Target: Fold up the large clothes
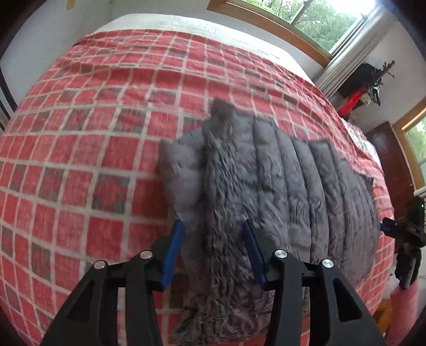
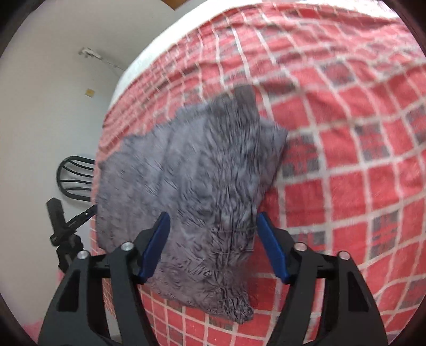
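A grey quilted puffer garment (image 1: 279, 186) lies bunched on the red checked bed cover (image 1: 80, 159). My left gripper (image 1: 213, 231) is open, its blue-padded fingers (image 1: 174, 250) apart on either side of a gathered grey fold that hangs toward the camera. In the right wrist view the same garment (image 2: 191, 165) lies on the cover (image 2: 346, 159). My right gripper (image 2: 211, 223) is open, its fingers (image 2: 271, 244) apart over the garment's near end. The right gripper also shows at the right edge of the left wrist view (image 1: 391, 229).
The bed's white mattress edge (image 1: 173, 22) shows at the far side. A window (image 1: 319, 18) and a dark shelf with objects (image 1: 362, 85) are at the right. A black fan (image 2: 74, 178) and a tripod (image 2: 64, 229) stand by the white wall.
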